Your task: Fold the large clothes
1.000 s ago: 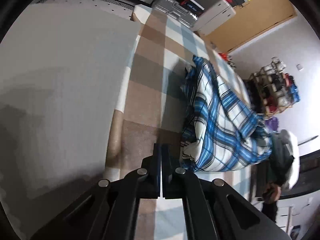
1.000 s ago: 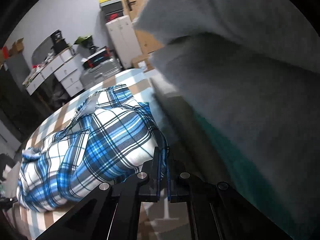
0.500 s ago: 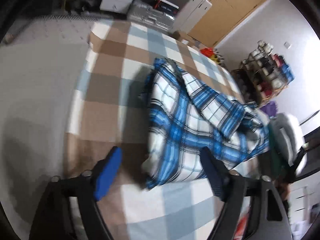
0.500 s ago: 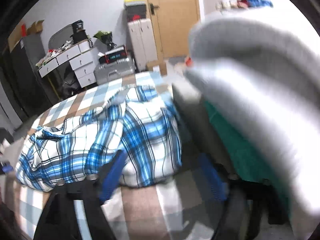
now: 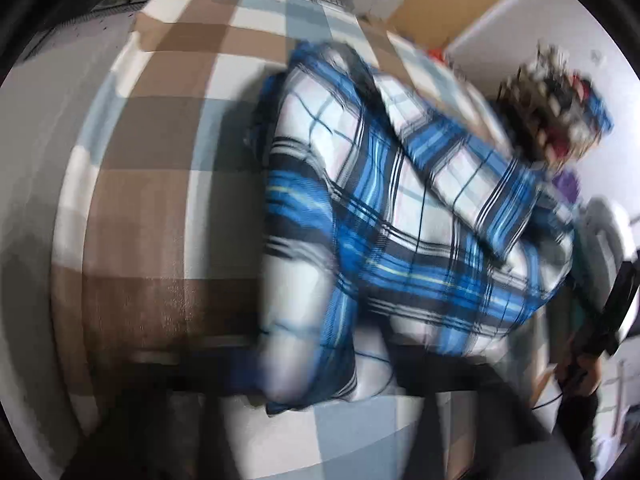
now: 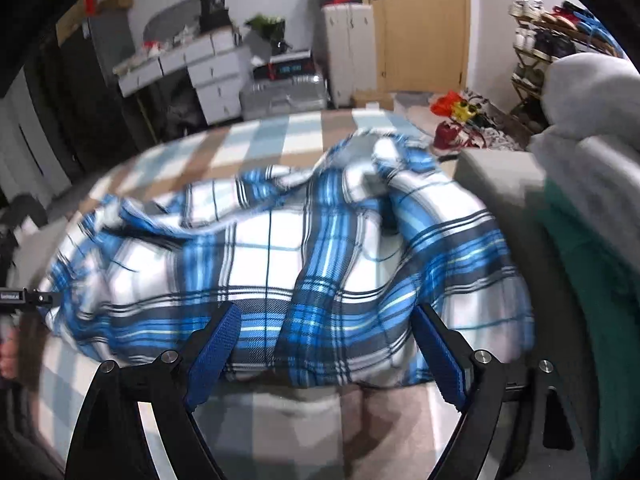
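Observation:
A blue, white and black plaid shirt [image 5: 400,240] lies crumpled on a bed with a brown, white and pale-blue checked cover [image 5: 160,200]. The left wrist view is badly blurred. My left gripper [image 5: 316,376] shows only as dark smears at the shirt's near corner, shut, with the cloth bunched where its jaws meet. In the right wrist view the shirt [image 6: 280,248] fills the middle of the checked cover [image 6: 260,136]. My right gripper [image 6: 328,350] stands open, its blue pads [image 6: 216,344] on either side of the shirt's near hem without pressing it.
Grey bedding [image 6: 580,140] and a green cloth [image 6: 592,280] are piled on the right. Behind the bed stand white drawers [image 6: 200,68], a wooden door [image 6: 420,20] and a shoe rack [image 6: 560,32]. A hand [image 5: 580,368] holds the other gripper at the right edge.
Both grippers were shut beside the shirt, then opened and moved in over its edge. The left one has closed again at the near corner; the right one stays open around the hem.

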Motion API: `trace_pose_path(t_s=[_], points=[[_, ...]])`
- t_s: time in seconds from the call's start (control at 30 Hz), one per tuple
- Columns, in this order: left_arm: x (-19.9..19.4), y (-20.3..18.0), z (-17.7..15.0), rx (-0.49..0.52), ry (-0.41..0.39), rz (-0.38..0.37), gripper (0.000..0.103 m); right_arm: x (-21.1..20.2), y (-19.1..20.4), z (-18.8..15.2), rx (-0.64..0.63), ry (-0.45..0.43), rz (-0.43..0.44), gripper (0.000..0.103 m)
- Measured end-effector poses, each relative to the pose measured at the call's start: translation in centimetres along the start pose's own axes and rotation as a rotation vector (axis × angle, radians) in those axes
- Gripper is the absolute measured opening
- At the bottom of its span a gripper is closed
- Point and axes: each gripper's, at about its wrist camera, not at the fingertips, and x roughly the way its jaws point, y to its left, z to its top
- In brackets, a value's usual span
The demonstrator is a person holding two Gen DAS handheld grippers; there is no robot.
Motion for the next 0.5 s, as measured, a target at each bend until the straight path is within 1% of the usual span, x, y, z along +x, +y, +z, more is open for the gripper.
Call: trace_pose_path(t_s=[0.03, 0.07, 0.1, 0.13, 0.17, 0.2, 0.23, 0.27, 0.3, 0.33, 0.4, 0.43, 0.47, 0.5], points=[[0.2, -0.2, 0.2, 0.001, 0.012, 0.009, 0.004, 1.1, 0.2, 0.4, -0.006, 0.015, -0.002, 0.086], [0.2, -0.3, 0.3, 0.000, 0.014, 0.015, 0.003, 1.8, 0.2, 0.5, 0.003, 0.036, 0.000, 0.084], [0.2, -0.5, 0.2, 0.001, 0.015, 0.020, 0.003, 2.7, 0.2, 0.6, 0.025, 0.073, 0.016, 0.078], [0.1, -0.5, 0.2, 0.003, 0.011, 0.027, 0.002, 3.3, -0.1, 0.4, 0.047, 0.104, 0.036, 0.075], [-0.2, -0.6, 0.0, 0.005, 0.004, 0.031, 0.002, 4.4, -0.4, 0.3, 0.080, 0.170, 0.079, 0.065], [-0.2, -0.6, -0.2, 0.006, 0.006, 0.030, 0.002, 4.7, -0.7, 0.1, 0.094, 0.192, 0.102, 0.062], [-0.4, -0.5, -0.5, 0.005, 0.003, 0.029, 0.002, 4.5, -0.6, -0.1, 0.085, 0.187, 0.103, 0.059], [-0.7, -0.2, -1.1, 0.002, 0.004, 0.019, 0.002, 4.2, -0.3, -0.4, 0.051, 0.186, 0.102, 0.049], [-0.7, 0.2, -1.4, 0.007, 0.013, 0.005, 0.002, 3.8, 0.0, -1.0, 0.024, 0.195, 0.101, 0.034], [-0.7, 0.6, -1.8, 0.007, 0.017, -0.006, 0.002, 3.5, 0.2, -1.6, 0.004, 0.208, 0.096, 0.027], [-1.1, 1.1, -3.0, -0.006, 0.024, -0.027, 0.002, 2.6, 0.4, -3.1, -0.020, 0.227, 0.116, 0.021], [-1.4, 1.3, -3.7, -0.004, 0.020, -0.034, 0.002, 2.3, 0.4, -3.6, -0.020, 0.238, 0.131, 0.019], [-1.7, 1.5, -4.6, -0.002, 0.018, -0.039, 0.002, 1.7, 0.3, -4.5, -0.018, 0.257, 0.148, 0.013], [-2.0, 1.8, -5.1, -0.011, 0.015, -0.043, 0.002, 1.2, 0.2, -5.1, -0.017, 0.266, 0.156, 0.011]])
